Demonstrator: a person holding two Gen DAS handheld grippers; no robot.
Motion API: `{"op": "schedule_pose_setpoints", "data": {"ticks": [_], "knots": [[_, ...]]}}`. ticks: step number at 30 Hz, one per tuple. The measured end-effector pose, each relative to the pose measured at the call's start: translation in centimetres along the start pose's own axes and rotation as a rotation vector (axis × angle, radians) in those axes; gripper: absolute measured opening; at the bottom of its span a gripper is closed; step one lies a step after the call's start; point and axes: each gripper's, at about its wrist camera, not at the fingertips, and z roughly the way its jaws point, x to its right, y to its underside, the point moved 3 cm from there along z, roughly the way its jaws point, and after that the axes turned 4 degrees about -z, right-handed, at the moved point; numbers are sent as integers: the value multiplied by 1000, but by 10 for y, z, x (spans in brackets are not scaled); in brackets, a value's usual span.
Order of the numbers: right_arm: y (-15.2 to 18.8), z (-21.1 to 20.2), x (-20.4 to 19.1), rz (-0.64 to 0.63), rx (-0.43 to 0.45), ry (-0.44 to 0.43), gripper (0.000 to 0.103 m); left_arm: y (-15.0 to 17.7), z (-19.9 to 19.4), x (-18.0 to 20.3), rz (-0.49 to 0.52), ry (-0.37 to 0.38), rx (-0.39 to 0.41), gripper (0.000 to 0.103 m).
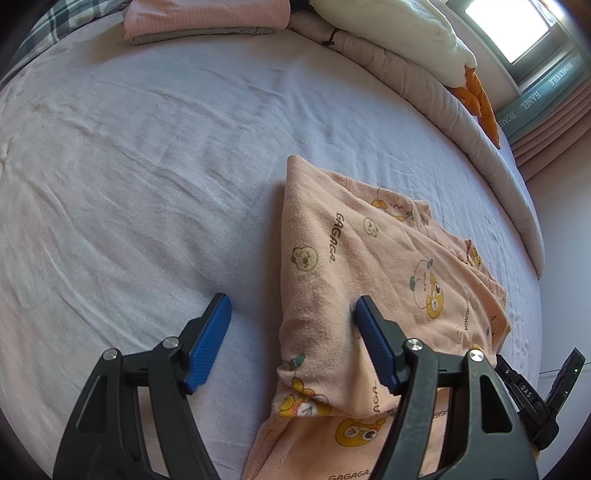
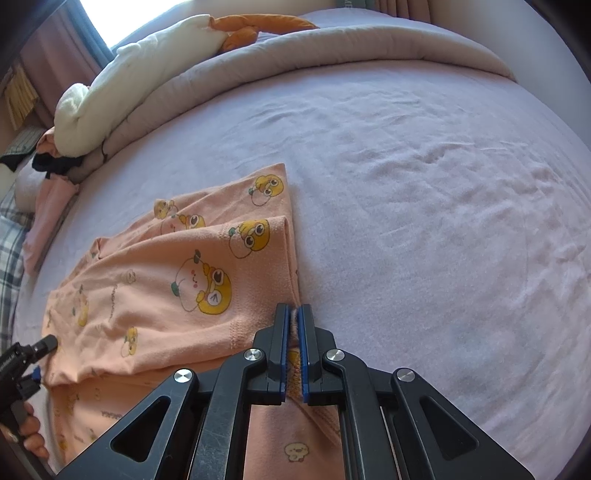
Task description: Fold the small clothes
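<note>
Right wrist view: right tool [image 2: 294, 314] clamped on the pink garment's [image 2: 155, 291] edge, on the bed [image 2: 424, 184]
Left tool [image 1: 290, 308] spread apart, one finger pressing the garment's folded flap; folded clothes [image 1: 207, 18] lie far off

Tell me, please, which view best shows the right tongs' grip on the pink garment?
The right wrist view: the right tongs sit shut on a pinched edge of the garment, cloth visible between the pads. The left wrist view shows the garment well, but only a dark part of the right tool at its right edge, not the grip.
</note>
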Motion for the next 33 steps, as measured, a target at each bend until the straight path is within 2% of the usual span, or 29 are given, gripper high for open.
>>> {"op": "schedule_pose_setpoints", "data": {"ticks": [7,12,14,16,18,23,27,33], "knots": [[-2,-6,-7,-29,10,47,4,7,-10,4,18,-26,4,68],[-4,-29,-15,-57,61,40,6,16,-38,6,16,26,32,69],[-3,-45,-19,-83,101,50,19,23,-55,7,44,27,59,70],[-1,-63,-25,-116,162,50,55,34,-71,8,85,22,74,71],[3,-82,-31,-157,218,49,65,46,-84,5,112,22,87,75],[15,-109,-41,-228,271,43,67,74,-112,-9,122,51,110,83],[34,-126,-45,-264,301,28,68,95,-126,-13,154,55,95,85],[69,-130,-31,-267,269,-7,71,132,-135,-28,206,49,50,85]]}}
